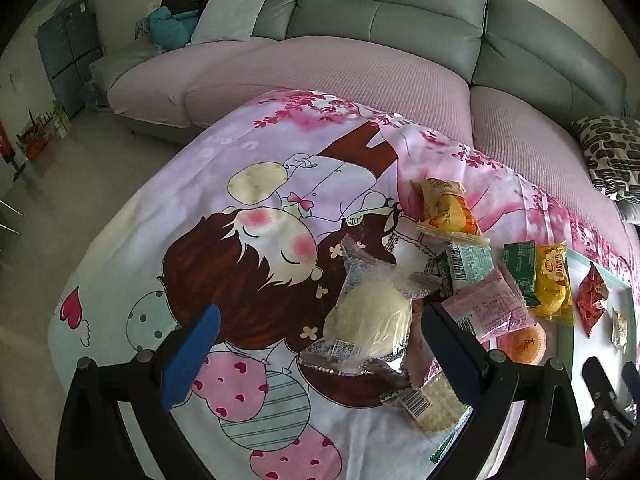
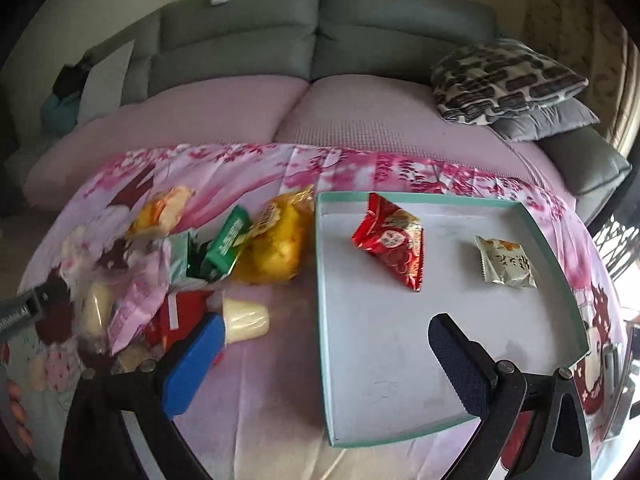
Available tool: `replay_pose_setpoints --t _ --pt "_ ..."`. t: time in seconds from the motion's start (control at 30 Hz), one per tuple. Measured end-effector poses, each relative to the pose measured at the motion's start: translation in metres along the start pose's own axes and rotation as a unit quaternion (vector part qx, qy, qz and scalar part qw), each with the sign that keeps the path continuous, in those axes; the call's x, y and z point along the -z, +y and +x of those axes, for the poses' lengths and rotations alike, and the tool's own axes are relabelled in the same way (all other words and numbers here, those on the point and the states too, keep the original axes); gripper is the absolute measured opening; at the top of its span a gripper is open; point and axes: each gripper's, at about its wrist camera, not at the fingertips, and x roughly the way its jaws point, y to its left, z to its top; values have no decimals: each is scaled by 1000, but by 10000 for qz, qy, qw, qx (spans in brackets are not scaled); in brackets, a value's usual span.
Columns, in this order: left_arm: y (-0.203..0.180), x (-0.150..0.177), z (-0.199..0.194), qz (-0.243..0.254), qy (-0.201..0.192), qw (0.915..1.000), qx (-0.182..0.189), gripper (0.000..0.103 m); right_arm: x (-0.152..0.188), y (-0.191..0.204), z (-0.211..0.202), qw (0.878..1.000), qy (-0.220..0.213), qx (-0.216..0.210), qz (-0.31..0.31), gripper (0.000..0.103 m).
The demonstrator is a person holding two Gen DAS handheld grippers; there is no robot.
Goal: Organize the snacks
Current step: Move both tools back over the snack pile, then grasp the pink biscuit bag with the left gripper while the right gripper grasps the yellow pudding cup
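Observation:
A pile of wrapped snacks lies on the cartoon tablecloth (image 1: pixel 208 216). My left gripper (image 1: pixel 320 340) is open above a clear-wrapped pale bun (image 1: pixel 370 316) that lies between its fingers, untouched. Around it are a pink packet (image 1: pixel 486 304), a yellow bag (image 1: pixel 554 280), an orange packet (image 1: pixel 448 208) and a cracker pack (image 1: pixel 428 406). My right gripper (image 2: pixel 326 354) is open and empty over the near left edge of a shallow white tray with a teal rim (image 2: pixel 320 288). In the tray lie a red packet (image 2: pixel 394 246) and a silver-white packet (image 2: pixel 506 262).
A jelly cup (image 2: pixel 246 320) and a red box (image 2: pixel 188 312) lie left of the tray, with a green packet (image 2: pixel 226 242) behind. A grey sofa with pink seat covers (image 2: pixel 352 120) and a patterned cushion (image 2: pixel 504 78) stands behind the table.

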Motion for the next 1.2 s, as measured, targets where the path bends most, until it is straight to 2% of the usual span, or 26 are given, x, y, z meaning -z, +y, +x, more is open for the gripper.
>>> replay_pose_setpoints --t 0.23,0.4,0.53,0.67,0.87,0.97,1.07,1.17,1.2 --pt "-6 3 11 93 272 9990 334 100 6 15 8 9992 234 -307 -74 103" --pt "-14 5 17 234 396 9964 711 100 8 38 22 9959 447 -762 -210 103" --pt "-27 5 22 492 476 9916 1097 100 7 43 38 9944 600 -840 -232 103" --pt "-48 4 18 889 355 9846 1465 100 3 38 50 9922 677 -1043 17 102" --pt "-67 3 20 1277 307 9797 1514 100 1 26 64 9898 820 -1129 278 81" --pt "-77 2 25 1419 300 9779 1506 99 -1 27 65 9910 793 -1071 144 74" --pt "-81 3 27 1489 306 9770 1496 99 -1 26 68 9900 873 -1103 124 61" --pt "-89 3 32 1611 309 9758 1444 99 3 24 73 9872 952 -1248 293 59" --pt "-91 4 33 1629 311 9759 1416 99 5 23 74 9870 961 -1238 352 55"
